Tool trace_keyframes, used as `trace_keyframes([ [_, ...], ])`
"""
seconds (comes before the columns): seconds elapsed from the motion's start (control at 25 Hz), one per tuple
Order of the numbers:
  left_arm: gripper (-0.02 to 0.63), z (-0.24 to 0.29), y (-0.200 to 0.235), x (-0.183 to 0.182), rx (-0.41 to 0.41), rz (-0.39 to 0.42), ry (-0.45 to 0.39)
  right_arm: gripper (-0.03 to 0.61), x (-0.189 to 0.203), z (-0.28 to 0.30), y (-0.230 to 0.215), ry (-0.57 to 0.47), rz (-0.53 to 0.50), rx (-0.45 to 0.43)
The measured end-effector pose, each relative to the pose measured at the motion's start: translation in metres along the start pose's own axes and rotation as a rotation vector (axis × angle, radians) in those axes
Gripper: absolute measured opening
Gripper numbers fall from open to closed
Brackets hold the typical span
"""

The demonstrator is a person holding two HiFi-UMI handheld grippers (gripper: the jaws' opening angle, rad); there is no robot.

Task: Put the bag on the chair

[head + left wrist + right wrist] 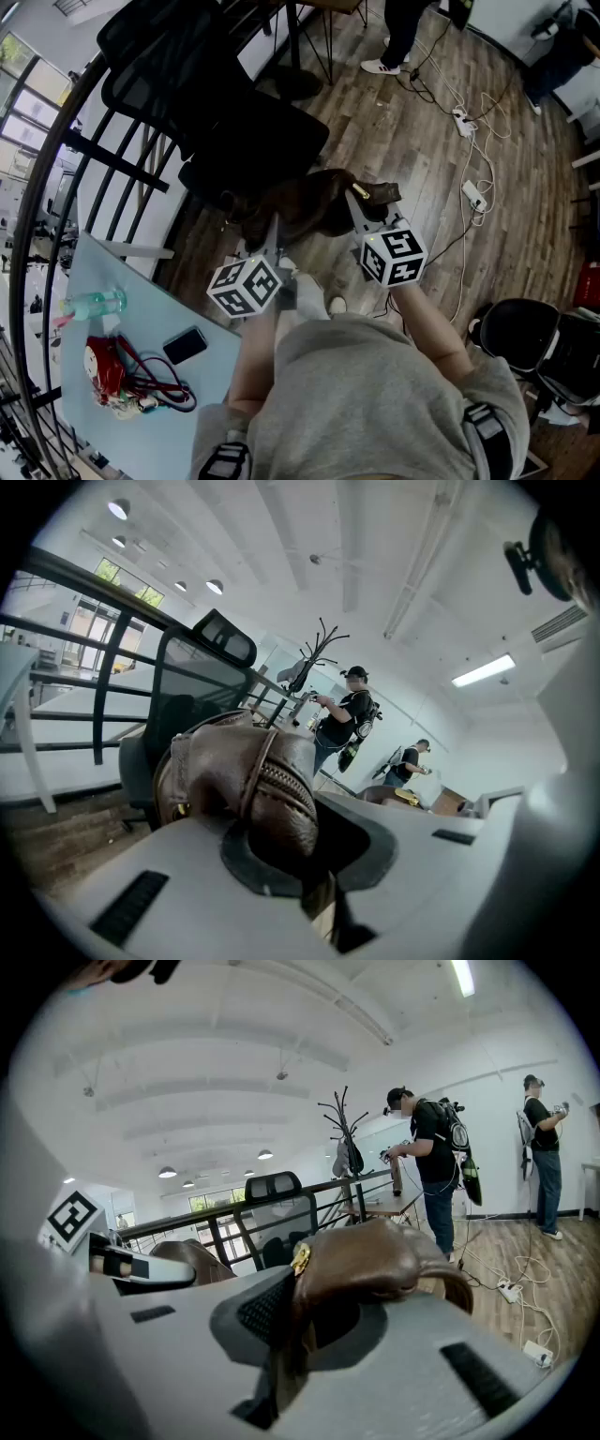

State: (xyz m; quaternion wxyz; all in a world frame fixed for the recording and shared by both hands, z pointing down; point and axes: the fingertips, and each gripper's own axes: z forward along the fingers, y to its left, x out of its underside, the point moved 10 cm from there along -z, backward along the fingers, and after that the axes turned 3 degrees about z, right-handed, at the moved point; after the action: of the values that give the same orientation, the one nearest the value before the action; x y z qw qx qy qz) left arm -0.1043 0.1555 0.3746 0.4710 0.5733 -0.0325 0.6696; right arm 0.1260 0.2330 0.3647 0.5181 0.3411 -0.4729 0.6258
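Note:
A dark brown leather bag [305, 208] hangs in the air between both grippers, just in front of the black office chair [246, 141]. My left gripper [274, 236] is shut on the bag's zippered end [267, 794]. My right gripper [361, 204] is shut on the bag's other end [370, 1265], where a gold clasp [300, 1258] shows. In the right gripper view the chair's mesh back and headrest [273, 1188] stand behind the bag, and the left gripper [141, 1269] shows at the left. The chair's seat [258, 131] is bare.
A black railing [103, 155] runs along the chair's left. A light blue table [112, 394] at lower left holds a bottle [94, 305], a phone [185, 345] and red items. Power strips and cables [469, 159] lie on the wood floor. People stand in the distance [433, 1162].

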Motion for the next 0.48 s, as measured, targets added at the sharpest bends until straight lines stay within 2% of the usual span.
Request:
trace_keyframes([
  [0.24,0.018,-0.054,-0.053,0.045,-0.013,0.018,0.015,0.023,0.023,-0.091,0.004,-0.019,0.007,-0.005],
  [0.48,0.018,-0.097,-0.068,0.065,0.009,0.027,-0.004,0.023,0.043,-0.139,0.021,-0.036,0.030,-0.009],
])
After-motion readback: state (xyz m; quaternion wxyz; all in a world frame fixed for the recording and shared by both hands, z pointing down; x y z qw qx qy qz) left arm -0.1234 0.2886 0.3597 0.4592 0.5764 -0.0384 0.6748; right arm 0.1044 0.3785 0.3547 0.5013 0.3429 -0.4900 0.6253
